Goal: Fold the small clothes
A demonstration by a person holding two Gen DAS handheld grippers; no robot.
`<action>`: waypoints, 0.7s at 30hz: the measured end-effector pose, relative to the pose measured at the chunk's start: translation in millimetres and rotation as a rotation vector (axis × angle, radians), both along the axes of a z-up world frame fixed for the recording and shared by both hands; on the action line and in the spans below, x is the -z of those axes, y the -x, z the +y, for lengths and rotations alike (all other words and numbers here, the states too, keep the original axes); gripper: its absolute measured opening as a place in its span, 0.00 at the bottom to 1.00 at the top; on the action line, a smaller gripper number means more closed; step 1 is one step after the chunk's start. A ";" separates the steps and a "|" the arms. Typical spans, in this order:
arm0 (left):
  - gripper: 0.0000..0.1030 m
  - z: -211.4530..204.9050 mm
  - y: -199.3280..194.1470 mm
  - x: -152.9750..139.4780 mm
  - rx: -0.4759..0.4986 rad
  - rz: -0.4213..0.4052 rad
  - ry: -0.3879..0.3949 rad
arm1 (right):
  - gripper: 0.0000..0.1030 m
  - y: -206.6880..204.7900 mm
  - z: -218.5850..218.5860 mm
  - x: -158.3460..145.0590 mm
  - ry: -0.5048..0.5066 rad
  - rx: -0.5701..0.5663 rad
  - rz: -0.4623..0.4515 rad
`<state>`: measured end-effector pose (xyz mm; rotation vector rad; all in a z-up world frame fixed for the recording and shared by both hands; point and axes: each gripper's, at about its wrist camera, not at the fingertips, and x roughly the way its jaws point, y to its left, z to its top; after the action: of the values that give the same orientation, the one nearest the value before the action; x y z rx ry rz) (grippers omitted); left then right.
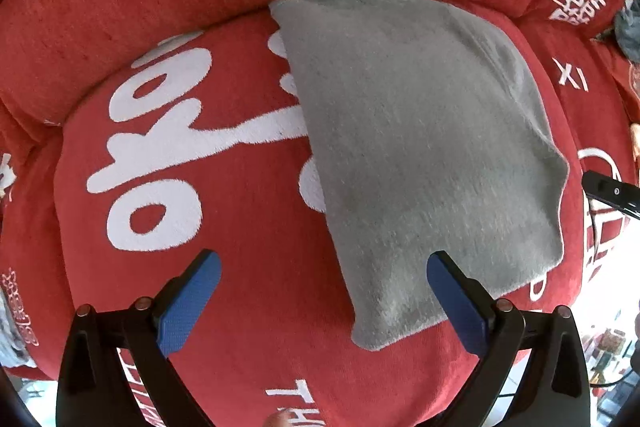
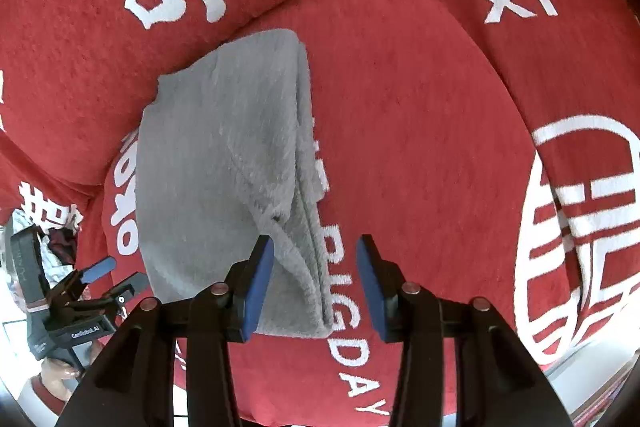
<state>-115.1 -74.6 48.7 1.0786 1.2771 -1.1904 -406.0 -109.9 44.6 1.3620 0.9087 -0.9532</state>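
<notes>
One soft grey fleecy folded garment lying across red sofa seat cushion with white lettering, far end up against the backrest seam. Left tongs wide apart, empty, near corner of cloth between them. Right tongs apart too, straddling the near right folded edge, nothing clamped. Light, limp, non-slip pile; best pinched at layered edge or corner. Possibly a second grey item at far right, too blurred to confirm.
</notes>
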 end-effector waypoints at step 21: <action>1.00 -66.4 -37.7 46.9 -0.174 0.297 0.001 | 0.57 8.2 -59.9 57.6 -0.128 -0.005 -0.345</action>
<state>-77.4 -141.0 1.8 0.7900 1.5642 -1.2489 -414.2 -169.8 -13.0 1.5738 0.7174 -0.6367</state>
